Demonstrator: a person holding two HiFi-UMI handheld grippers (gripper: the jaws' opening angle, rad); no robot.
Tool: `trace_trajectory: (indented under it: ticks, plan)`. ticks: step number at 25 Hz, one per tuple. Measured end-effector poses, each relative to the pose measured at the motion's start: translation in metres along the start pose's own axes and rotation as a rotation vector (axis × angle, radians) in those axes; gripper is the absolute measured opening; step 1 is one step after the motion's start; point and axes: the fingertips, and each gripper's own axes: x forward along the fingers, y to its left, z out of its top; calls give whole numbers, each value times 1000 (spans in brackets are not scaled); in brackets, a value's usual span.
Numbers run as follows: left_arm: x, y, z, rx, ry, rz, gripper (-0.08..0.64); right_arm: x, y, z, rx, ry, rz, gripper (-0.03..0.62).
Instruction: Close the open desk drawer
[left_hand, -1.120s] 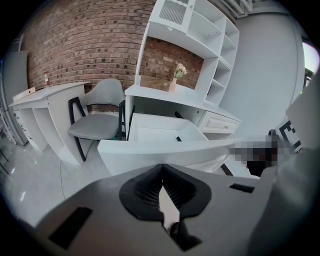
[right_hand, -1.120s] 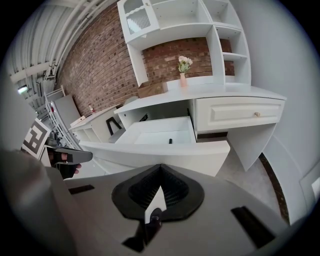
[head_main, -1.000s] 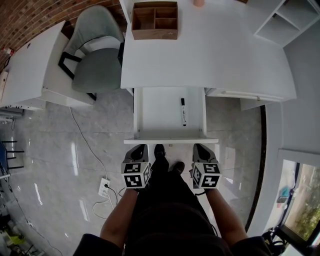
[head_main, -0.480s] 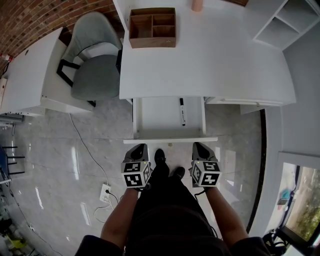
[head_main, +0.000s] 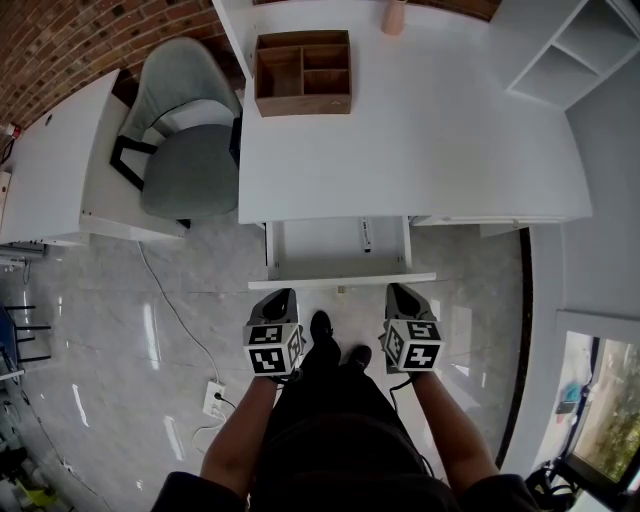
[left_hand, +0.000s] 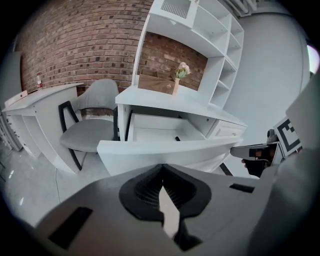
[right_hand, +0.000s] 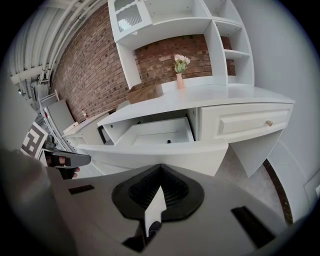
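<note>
Desk drawer (head_main: 340, 281) stands part open: its tray juts a short way out from under the front edge of the white desk (head_main: 420, 130), left of centre. Front panel runs parallel to that edge. A black marker (head_main: 366, 236) lies inside near the tray's right wall, half hidden under the desktop. Left gripper (head_main: 284, 294) and right gripper (head_main: 398, 292) sit side by side just in front of the panel, one toward each end, both pointed at it. Each gripper view shows the jaws pressed together with nothing between them, tips right at the panel's face. Contact looks likely but I cannot confirm it. Wooden organiser (head_main: 302, 60) sits at the back of the desk, untouched. Grey chair (head_main: 190, 150) stands off the desk's left end. Judgement: closing is under way but not done. The tray's visible strip is short, so most of the travel seems covered. Left to do: an even push from both ends until the panel sits flush like the shut drawer front (right_hand: 252, 121) to its right.
</note>
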Motion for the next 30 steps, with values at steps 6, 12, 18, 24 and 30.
trace_trajectory:
  ticks: [6,12,18,24,30]
  plan:
    - [17,6,22,8,-3,-8,11,18,-5,21,-2,-3,-9,5]
    - [32,11,41,14,-14,-15,11,34,-9,39,-20,-9,-16,5]
    - [45,15,57,13,-31,-12,11,48,-12,54,-27,-22,-31,5]
    - [54,20,67,1,-48,3,11,59,-13,64,-26,-35,-30,5]
    - [62,23,76,-16,-66,34,11,67,-15,72,-44,-39,-31,5]
